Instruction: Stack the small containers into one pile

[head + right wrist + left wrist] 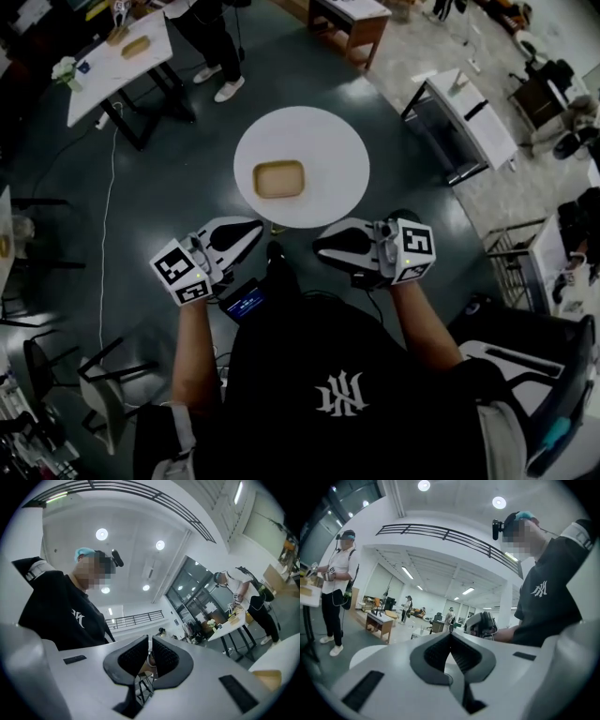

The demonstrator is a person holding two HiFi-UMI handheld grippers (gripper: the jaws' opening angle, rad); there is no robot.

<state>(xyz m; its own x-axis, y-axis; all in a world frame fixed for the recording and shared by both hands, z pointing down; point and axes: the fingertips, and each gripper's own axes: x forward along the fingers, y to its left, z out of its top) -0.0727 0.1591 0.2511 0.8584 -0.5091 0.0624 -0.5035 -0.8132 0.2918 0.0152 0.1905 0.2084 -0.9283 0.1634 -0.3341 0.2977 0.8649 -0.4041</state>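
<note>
Left gripper (255,230) and right gripper (323,246): clenched, empty.
Open your jaws before reaching for the container (278,179) on the surface (328,141).

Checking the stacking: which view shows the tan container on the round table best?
The head view: the whole tan container sits on the round white table, seen from above. The right gripper view catches only a sliver of it at its lower right; the left gripper view shows none.

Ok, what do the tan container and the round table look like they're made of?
Container: likely moulded pulp or light wood, matte; flat tan colour, rounded rim, no shine. Table: smooth white top, perhaps laminate or painted board; even colour, no grain. Too small to confirm.
</note>
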